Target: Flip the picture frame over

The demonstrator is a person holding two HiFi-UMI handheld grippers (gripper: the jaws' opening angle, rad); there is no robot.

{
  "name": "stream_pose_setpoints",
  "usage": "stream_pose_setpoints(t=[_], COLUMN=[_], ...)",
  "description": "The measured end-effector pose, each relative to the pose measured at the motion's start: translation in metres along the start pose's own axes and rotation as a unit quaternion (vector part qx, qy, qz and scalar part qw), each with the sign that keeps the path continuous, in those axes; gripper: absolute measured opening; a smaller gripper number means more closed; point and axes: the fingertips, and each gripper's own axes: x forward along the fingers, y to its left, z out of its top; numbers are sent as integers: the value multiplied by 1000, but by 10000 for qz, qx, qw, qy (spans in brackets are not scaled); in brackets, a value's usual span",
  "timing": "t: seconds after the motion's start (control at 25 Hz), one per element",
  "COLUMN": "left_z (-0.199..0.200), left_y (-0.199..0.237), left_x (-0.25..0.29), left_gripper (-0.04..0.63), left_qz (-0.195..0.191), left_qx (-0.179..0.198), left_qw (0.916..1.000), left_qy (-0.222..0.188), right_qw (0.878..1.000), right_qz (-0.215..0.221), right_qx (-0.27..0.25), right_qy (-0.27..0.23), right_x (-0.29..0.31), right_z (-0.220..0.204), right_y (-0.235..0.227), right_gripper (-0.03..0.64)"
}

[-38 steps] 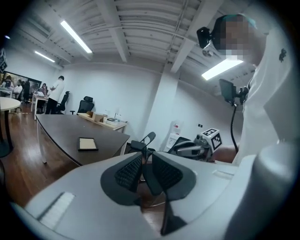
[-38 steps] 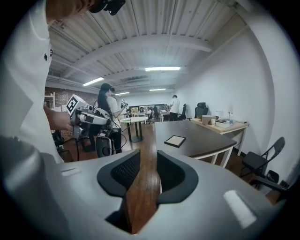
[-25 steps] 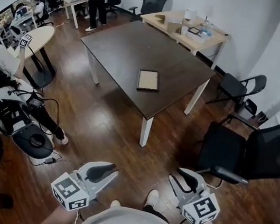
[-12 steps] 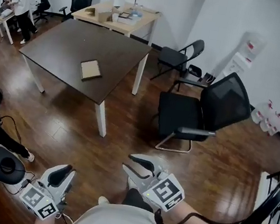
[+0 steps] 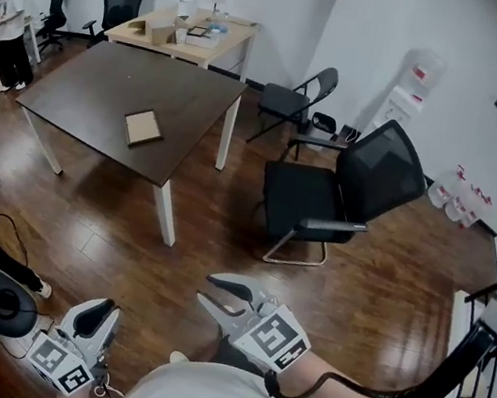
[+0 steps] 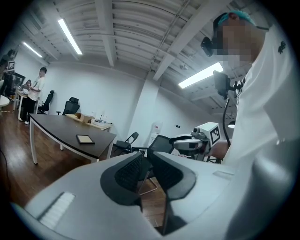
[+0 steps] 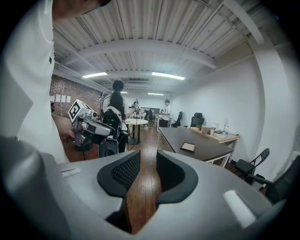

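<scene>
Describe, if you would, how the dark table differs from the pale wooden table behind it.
The dark table is dark brown on white legs; the pale table is light wood. The dark table is larger and stands out in the room; the pale table sits by the wall. The dark table bears only the picture frame; the pale table holds several small items. Both have flat rectangular tops.

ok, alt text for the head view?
A picture frame lies flat on a dark table, far from the left gripper and right gripper, which hang empty over the wood floor. A black office chair stands right of the table.
</scene>
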Motion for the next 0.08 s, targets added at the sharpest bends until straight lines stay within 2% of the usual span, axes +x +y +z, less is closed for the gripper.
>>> stream_pose_setpoints(t=[0.08], left_z=[-2], left_y=[5], left_x=[-3], left_gripper=[69], left_qz=[14], left_qx=[-10], left_qw=[10000], left_qy=[-22], right_qw=[10000], right_qz=[8], right_qx=[-41], right_qy=[-5], right_x=[5], right_z=[2], right_y=[2], right_gripper=[112])
